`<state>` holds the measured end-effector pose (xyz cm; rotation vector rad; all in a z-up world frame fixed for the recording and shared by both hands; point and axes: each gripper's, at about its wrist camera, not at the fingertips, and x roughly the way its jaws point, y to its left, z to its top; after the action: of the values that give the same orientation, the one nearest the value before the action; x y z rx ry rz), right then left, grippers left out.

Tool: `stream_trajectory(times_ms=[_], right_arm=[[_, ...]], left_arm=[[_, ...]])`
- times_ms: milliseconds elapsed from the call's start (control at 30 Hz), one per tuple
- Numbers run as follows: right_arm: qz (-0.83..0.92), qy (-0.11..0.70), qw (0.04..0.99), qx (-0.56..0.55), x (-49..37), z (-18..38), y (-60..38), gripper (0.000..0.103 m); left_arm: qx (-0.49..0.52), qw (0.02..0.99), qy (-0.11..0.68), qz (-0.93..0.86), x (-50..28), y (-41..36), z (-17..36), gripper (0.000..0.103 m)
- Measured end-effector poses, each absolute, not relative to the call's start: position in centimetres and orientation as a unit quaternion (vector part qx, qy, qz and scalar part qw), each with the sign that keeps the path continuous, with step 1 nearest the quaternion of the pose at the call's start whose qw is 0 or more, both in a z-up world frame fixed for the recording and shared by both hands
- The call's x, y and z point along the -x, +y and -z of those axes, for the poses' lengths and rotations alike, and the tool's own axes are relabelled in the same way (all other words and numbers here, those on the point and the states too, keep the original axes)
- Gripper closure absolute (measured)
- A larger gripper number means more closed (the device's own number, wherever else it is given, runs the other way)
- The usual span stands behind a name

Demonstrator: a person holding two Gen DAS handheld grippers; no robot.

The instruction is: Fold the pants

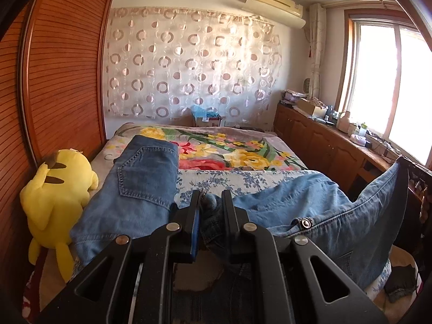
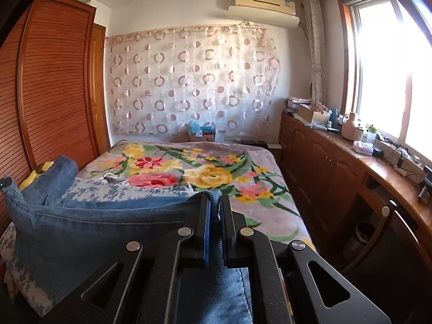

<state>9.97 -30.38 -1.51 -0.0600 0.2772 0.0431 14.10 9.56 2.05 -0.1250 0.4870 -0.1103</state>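
Blue denim pants [image 1: 145,178] lie across the near part of the bed, back pocket up on the left side. My left gripper [image 1: 212,197] is shut on a bunched fold of the denim near the waistband, whose metal button [image 1: 306,222] shows just to the right. The cloth rises from there to the right edge of the left wrist view. In the right wrist view my right gripper [image 2: 215,202] is shut on the top edge of the pants [image 2: 89,224], which hang stretched to the left as a lifted sheet of denim.
A floral blanket covers the bed [image 2: 243,189]; a blue-and-white sheet [image 1: 243,179] lies under the pants. A yellow plush toy [image 1: 56,191] sits at the bed's left edge against the wooden wardrobe [image 1: 62,81]. Low wooden cabinets [image 2: 337,167] with clutter run along the right under the window.
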Motion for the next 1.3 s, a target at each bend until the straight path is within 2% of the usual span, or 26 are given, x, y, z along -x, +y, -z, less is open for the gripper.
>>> stream_trajectory(times_ms=[300,567,800,1000,1300], right_arm=[[-0.021,0.14,0.99,0.019,-13.2,2.1,-30.0,0.097],[-0.026,0.18,0.983,0.009,-18.2,3.5,-29.8,0.097],[-0.024,0.219,0.975,0.007,-21.3,4.9,-29.6,0.097],[-0.019,0.207,0.978,0.007,-22.5,3.3,-29.4,0.097],[-0.008,0.238,0.971,0.001,-24.9,5.6,-28.9,0.097]], left_arm=[[0.06,0.963,0.258,0.044,-19.3,9.9,-1.6,0.088],[0.055,0.951,0.303,0.036,-23.6,9.8,1.0,0.087],[0.051,0.944,0.324,0.036,-25.6,9.8,2.5,0.087],[0.046,0.942,0.329,0.036,-26.9,9.9,2.8,0.086],[0.033,0.941,0.335,0.027,-27.7,10.0,3.3,0.086]])
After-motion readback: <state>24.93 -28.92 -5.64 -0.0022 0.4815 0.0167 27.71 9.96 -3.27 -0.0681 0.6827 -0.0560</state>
